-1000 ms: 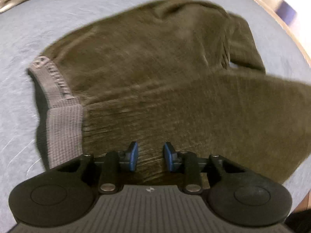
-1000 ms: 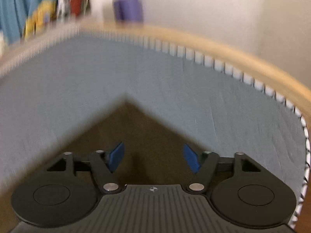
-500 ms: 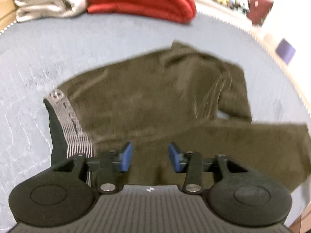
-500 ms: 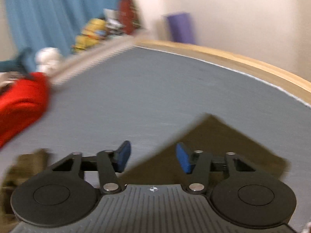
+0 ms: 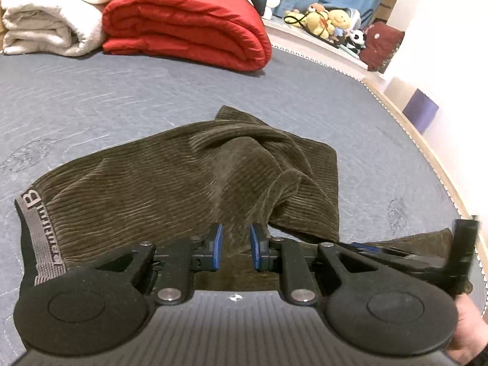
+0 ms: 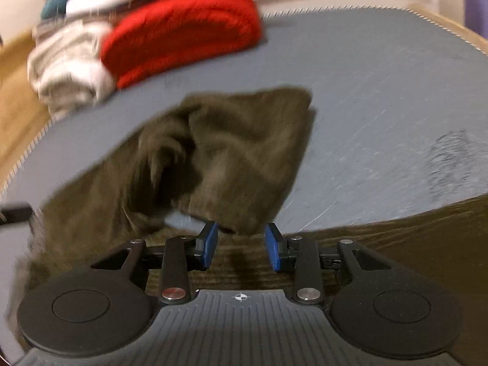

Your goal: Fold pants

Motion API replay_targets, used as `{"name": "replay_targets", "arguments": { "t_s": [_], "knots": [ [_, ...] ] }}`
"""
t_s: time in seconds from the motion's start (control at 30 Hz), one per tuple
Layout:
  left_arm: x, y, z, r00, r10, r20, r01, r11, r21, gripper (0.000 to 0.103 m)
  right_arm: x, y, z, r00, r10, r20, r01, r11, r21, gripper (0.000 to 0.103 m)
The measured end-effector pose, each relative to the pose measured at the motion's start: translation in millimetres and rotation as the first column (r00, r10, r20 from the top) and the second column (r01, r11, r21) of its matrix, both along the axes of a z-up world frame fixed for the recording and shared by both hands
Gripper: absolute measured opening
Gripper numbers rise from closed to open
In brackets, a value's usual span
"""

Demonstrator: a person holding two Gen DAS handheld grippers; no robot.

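While both claws close, pants (image 5: 183, 183) lie rumpled.

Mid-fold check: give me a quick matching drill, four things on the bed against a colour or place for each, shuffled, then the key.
Things:
1. pants
2. quilt
3. blanket
4. waistband

Descriptions:
A. cream, rolled, at the far left of the bed in the left wrist view
B. olive corduroy, crumpled in the middle of the grey bed
C. grey strip with lettering, at the left end of the pants
D. bright red, folded, beside the cream roll

Pairs: 1-B, 2-D, 3-A, 4-C
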State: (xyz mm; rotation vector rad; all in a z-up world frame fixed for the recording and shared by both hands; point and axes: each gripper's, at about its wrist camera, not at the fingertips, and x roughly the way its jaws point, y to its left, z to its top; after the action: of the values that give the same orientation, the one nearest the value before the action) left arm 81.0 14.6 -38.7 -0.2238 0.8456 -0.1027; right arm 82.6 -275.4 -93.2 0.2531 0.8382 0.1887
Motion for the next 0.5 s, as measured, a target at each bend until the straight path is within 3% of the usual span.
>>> {"name": "replay_targets", "arguments": {
  "t_s": [0.17, 0.27, 0.33, 0.37, 0.5],
  "knots": [
    [7, -4, -13, 1.000, -0.009, -0.006, 0.009, 1.000, 0.013, 0.021, 13, 21, -23, 1.000, 0.012, -0.022, -0.014, 0.996, -0.083, 0.047],
    [10, -8, -20, 1.000, -0.027, 0.000, 0.027, 0.999, -0.016, 0.021, 22, 23, -31, 1.000, -0.018, -0.012, 0.016, 0.991, -0.133, 0.046],
    [15, -13, -24, 0.998, -0.056, 0.010, 0.056, 0.997, -0.046, 0.021, 27, 23, -38, 0.998, -0.064, -0.014, 0.062, 0.989, -0.134, 0.036],
    [18, -17, -26, 0.997, -0.075, 0.016, 0.075, 0.995, -0.058, 0.021, 29, 19, -39, 0.996, -0.083, -0.014, 0.081, 0.991, -0.106, 0.022],
    [29, -40, -41, 0.985, -0.170, 0.036, 0.172, 0.981, -0.091, 0.021, 32, 14, -16, 0.989, -0.132, 0.069, 0.134, 0.990, -0.031, 0.014]
  ]
}}
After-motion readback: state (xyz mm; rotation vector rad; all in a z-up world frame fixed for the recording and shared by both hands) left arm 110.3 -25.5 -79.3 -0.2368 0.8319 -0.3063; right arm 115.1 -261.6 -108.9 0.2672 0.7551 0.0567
